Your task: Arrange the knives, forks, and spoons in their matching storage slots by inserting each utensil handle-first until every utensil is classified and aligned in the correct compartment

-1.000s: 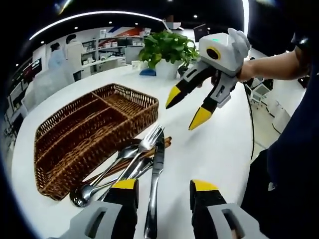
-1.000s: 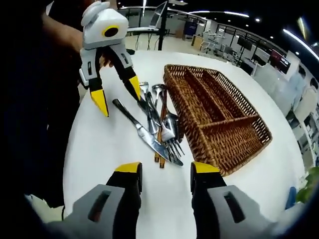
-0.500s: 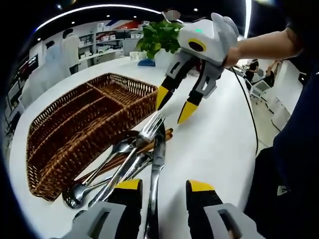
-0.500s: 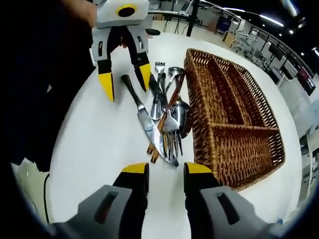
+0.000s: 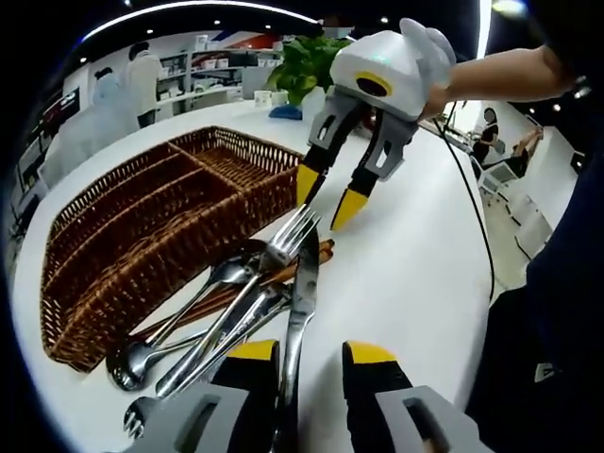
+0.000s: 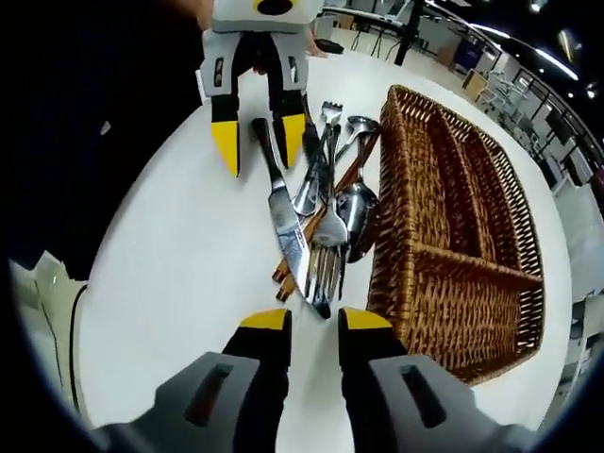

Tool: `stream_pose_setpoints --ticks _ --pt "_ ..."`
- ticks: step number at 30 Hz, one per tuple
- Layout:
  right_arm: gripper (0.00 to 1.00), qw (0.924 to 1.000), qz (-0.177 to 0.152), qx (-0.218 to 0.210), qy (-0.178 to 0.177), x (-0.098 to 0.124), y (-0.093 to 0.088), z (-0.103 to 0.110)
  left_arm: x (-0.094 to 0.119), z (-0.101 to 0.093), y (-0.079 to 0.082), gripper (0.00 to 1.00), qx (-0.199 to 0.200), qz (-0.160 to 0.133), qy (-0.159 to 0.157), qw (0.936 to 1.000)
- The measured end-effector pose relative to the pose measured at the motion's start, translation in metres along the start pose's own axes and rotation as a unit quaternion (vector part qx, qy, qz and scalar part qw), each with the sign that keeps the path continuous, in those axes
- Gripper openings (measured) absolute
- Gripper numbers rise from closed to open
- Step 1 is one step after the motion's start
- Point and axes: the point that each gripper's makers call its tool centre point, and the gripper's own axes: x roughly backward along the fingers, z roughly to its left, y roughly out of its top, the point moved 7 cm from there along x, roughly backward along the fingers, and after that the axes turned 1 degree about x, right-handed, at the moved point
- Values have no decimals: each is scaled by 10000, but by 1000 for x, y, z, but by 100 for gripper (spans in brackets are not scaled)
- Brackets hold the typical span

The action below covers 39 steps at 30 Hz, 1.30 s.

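Both grippers moved closer to knife [image 6: 286, 225] since before. Left gripper [image 5: 311, 351] and right gripper [image 6: 314, 321] have jaws apart, holding nothing. Basket [image 6: 491, 283] has no utensils yet.

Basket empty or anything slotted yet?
Empty. The basket compartments show bare wicker; all the cutlery lies piled on the table beside it.

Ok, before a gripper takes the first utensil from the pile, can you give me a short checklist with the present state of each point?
1. Brown wicker basket compartments free: ok, no utensil inside.
2. Silver table knife reachable on top of the pile: ok.
3. Left gripper astride the knife handle: ok, not closed.
4. Right gripper open near the silver fork tines: ok.
5. Utensils separated: not ok, they overlap.
6. Which compartment suits knives: cannot tell.
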Motion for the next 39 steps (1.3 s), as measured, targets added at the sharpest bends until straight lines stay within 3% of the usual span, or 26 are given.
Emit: stream_pose_setpoints --ticks 13,26,39 --pt "17 9989 46 128 439 -13 -1 -1 -5 3 -4 23 119 207 22 9997" --pt "9 9978 -46 450 480 -15 1 -2 -8 7 0 18 35 213 106 9997" --pt "6 9958 -10 667 625 -1 -4 18 -15 -2 3 20 -234 247 -112 9994"
